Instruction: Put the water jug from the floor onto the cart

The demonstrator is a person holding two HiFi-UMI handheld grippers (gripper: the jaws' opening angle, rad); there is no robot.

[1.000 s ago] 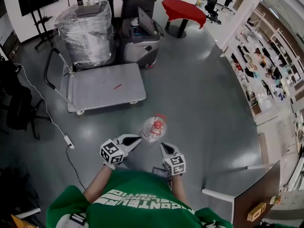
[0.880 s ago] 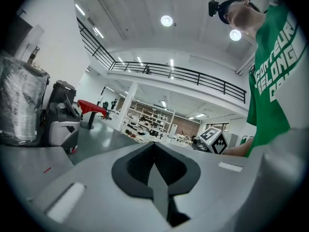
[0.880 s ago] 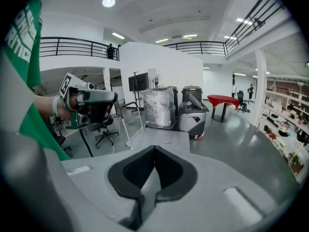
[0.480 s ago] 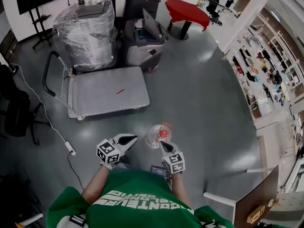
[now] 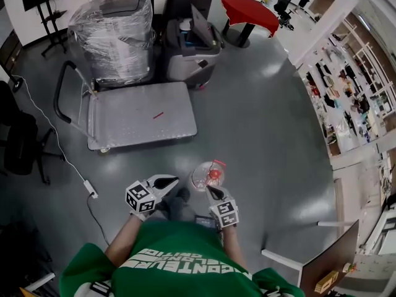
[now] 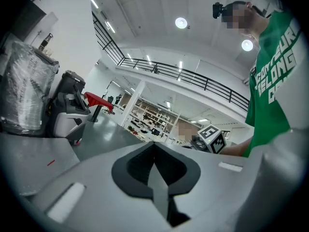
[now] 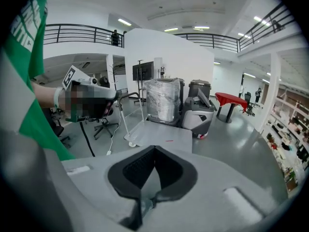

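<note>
Two sets of jaws, both clenched. The left gripper (image 6: 154, 145) shows its dark pads met edge to edge with nothing between them. The right gripper (image 7: 154, 149) shows the same: pads together, empty.

Water jug (image 5: 207, 175): upright on the grey floor (image 5: 266, 135), on the person's side of the cart (image 5: 139, 129), off the cart's near right corner and well apart from it. Clear body, red cap (image 5: 215, 174).

In the head view the right gripper's tips lie just beside the jug, on the side facing away from the cart; contact cannot be confirmed from that view. The left gripper lies opposite the cart's near edge, on the person's side, level with the jug and near it but apart from it. Both grippers are held out from a person in a green shirt (image 5: 167, 265).

Cart: flat grey deck, bare except for a small red mark (image 5: 158, 114). Its push handle (image 5: 59, 94) stands at the left end.

Just beyond the cart's far edge stands a plastic-wrapped unit (image 5: 111, 33). A grey machine (image 5: 192, 42) stands off the cart's far right corner. A red table (image 5: 247, 11) is farther beyond that same corner. A white cable (image 5: 55, 144) runs across the floor past the cart's handle end.
</note>
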